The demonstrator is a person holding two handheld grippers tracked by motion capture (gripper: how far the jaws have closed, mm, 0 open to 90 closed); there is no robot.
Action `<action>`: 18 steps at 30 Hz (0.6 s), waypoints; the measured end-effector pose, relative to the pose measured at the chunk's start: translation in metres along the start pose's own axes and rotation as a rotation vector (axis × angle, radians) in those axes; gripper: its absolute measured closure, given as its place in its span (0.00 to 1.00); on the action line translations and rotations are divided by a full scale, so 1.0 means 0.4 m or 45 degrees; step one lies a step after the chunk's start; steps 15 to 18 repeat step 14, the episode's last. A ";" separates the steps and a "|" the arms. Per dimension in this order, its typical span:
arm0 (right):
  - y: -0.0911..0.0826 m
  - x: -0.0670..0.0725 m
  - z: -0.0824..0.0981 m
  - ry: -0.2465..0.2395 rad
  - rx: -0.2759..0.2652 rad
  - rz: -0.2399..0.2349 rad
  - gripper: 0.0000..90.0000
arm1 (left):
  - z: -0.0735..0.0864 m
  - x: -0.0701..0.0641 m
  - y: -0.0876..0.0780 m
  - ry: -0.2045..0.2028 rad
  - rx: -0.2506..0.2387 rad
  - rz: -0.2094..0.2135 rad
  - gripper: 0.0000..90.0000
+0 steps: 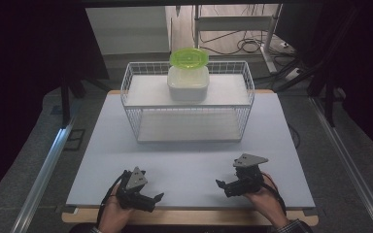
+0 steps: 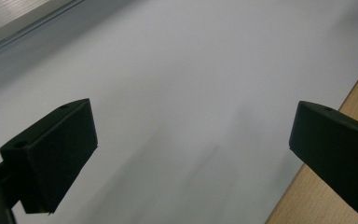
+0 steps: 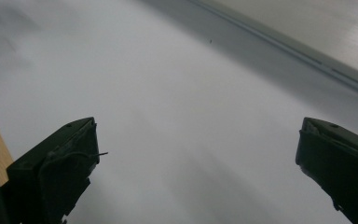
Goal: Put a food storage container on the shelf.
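Now both claws, left claw (image 1: 156,197) and right claw (image 1: 220,184), gape wide and empty; reach squarely toward the white container (image 1: 188,82) and keep clear of the wire basket (image 1: 132,87) rim.

Ahead of my left gripper (image 1: 150,199) and right gripper (image 1: 222,186) the counter (image 1: 189,162) lies bare — open passage across its whole near half. The wire basket (image 1: 188,102) blocks the far middle, its mesh walls closing the sides; I could only enter from above. Inside, the white container (image 1: 188,82) and its green lid (image 1: 189,57) fill the centre — free room either side.
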State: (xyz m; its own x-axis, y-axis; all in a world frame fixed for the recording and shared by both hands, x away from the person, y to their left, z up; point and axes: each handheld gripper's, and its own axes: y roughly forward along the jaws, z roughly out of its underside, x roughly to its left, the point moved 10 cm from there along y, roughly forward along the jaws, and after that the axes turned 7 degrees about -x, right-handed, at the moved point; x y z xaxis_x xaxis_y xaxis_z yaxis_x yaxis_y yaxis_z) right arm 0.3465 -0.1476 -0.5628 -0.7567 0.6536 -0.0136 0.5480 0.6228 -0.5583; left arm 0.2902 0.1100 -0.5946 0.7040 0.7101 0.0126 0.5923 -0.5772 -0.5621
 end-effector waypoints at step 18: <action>0.020 0.004 0.052 -0.010 0.094 -0.003 0.00 | 0.000 -0.001 0.003 -0.002 0.000 0.004 0.01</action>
